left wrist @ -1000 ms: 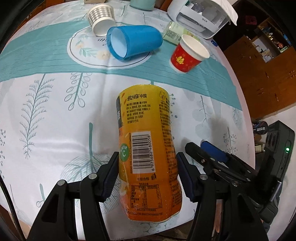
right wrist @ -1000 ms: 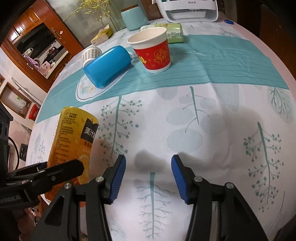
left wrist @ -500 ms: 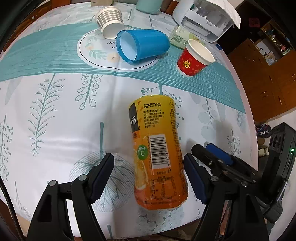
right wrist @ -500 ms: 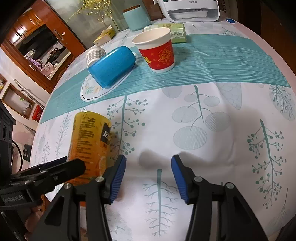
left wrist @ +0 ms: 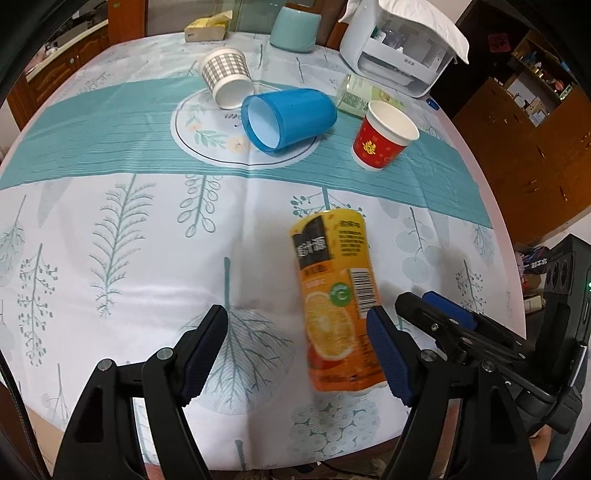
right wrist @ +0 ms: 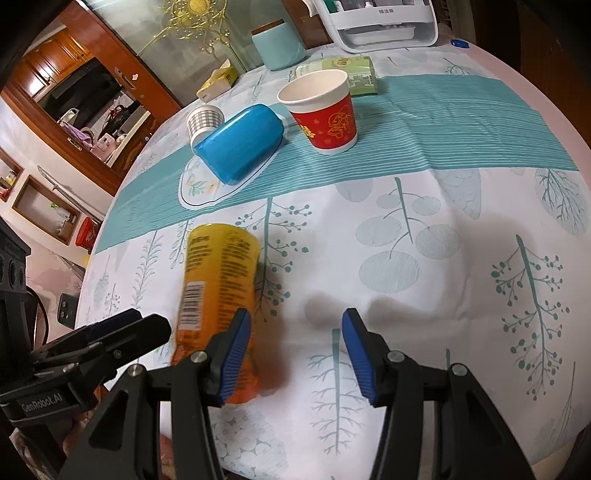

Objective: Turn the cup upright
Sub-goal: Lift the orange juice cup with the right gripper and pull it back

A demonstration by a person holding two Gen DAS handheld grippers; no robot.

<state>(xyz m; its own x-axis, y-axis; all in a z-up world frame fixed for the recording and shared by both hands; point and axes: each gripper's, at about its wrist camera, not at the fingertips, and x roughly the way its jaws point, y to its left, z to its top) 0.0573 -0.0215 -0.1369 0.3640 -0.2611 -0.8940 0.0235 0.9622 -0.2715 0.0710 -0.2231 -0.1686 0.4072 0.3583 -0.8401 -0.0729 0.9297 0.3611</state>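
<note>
An orange juice-label cup (left wrist: 334, 299) lies on its side near the table's front edge, between my left gripper's open fingers and close to the right one; it also shows in the right wrist view (right wrist: 218, 291). My left gripper (left wrist: 295, 349) is open and holds nothing. My right gripper (right wrist: 295, 350) is open and empty over bare cloth, just right of the orange cup. A blue cup (left wrist: 288, 118) lies on its side on the round mat. A checked paper cup (left wrist: 227, 77) lies tipped behind it. A red paper cup (left wrist: 382, 134) stands upright.
A white appliance (left wrist: 399, 51) and a teal canister (left wrist: 293, 29) stand at the back. A green packet (right wrist: 347, 70) lies behind the red cup. A yellow tissue box (left wrist: 207, 29) sits at the far edge. The table edge (left wrist: 258, 461) is just below my grippers.
My left gripper opened, let go of the orange cup and drew back and left. The cup rolled a little to the right. The right gripper barely moved.
</note>
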